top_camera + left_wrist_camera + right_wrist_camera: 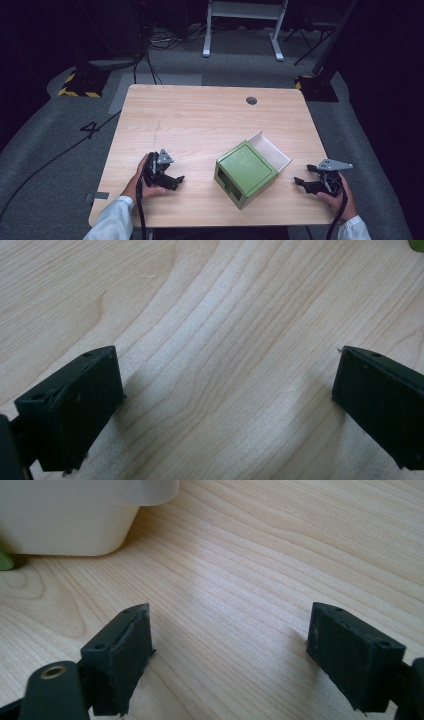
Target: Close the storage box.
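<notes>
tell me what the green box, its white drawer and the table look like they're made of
Green box: probably plastic, smooth with a dull sheen on top. White drawer: likely plastic too, thin walls and a rounded corner in the right gripper view. Table: pale wood or wood-look laminate, with clear grain lines and a matte finish.

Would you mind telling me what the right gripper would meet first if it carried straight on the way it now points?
Probably the white drawer pulled out of the green box. The right gripper, jaws open and empty, points left across the table towards it, with bare wood between. Depth is hard to judge.
</notes>
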A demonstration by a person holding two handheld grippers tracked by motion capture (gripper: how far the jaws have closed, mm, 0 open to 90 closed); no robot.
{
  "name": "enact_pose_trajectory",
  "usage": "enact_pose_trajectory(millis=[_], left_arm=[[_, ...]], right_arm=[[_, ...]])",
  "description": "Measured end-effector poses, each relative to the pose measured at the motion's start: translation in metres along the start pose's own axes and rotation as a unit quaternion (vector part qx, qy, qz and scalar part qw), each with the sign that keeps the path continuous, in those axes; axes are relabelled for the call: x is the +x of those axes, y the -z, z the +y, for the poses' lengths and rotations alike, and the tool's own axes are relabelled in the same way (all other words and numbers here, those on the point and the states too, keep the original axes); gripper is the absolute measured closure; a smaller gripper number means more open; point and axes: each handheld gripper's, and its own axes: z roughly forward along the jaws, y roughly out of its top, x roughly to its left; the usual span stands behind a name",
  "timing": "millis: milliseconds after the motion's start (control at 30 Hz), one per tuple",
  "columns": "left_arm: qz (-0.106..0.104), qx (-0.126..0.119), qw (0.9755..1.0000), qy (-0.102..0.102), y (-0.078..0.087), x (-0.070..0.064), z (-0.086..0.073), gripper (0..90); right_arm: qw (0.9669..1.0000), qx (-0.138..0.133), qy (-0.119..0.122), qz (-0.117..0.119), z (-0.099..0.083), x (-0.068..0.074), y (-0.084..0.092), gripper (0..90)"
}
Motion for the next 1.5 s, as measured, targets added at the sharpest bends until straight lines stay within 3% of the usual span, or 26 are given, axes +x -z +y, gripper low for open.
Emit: enact_pose_trajectory(millis=[167,400,433,567,700,1033,1267,1500], left_arm=[[-0.004,-0.001,1.0000,-0.003,-0.001,0.001,0.001,0.1],[-0.007,-0.001,1.0000,-0.006,0.001,0.001,-0.001,0.4],[-0.006,-0.001,1.0000,-0.007,0.001,0.001,-0.001,0.4],[-0.006,-0.002,1.0000,-0.007,0.001,0.001,-0.002,0.4],[-0.006,-0.002,1.0000,-0.007,0.001,0.001,-0.002,0.4],[-0.006,-0.002,1.0000,-0.005,0.001,0.001,-0.002,0.4],[-0.006,-0.002,1.0000,-0.005,0.001,0.001,-0.002,0.4],[-0.006,-0.002,1.0000,-0.005,0.001,0.001,-0.002,0.4]], right_arm=[[1.0000,-0.002,-0.003,-0.008,0.001,-0.001,0.000,18.0],[0.9993,-0.017,-0.024,-0.021,0.006,-0.009,0.002,21.8],[0.9992,-0.015,-0.019,-0.031,0.009,-0.011,0.003,22.5],[0.9989,-0.034,-0.013,-0.030,0.029,-0.019,0.011,25.0],[0.9983,-0.055,-0.003,-0.022,0.051,-0.021,0.016,27.2],[0.9979,-0.062,0.020,0.003,0.090,-0.015,0.009,28.8],[0.9980,-0.049,0.033,0.023,0.102,-0.009,-0.004,30.3],[0.9980,-0.044,0.025,0.038,0.106,-0.009,-0.015,35.2]])
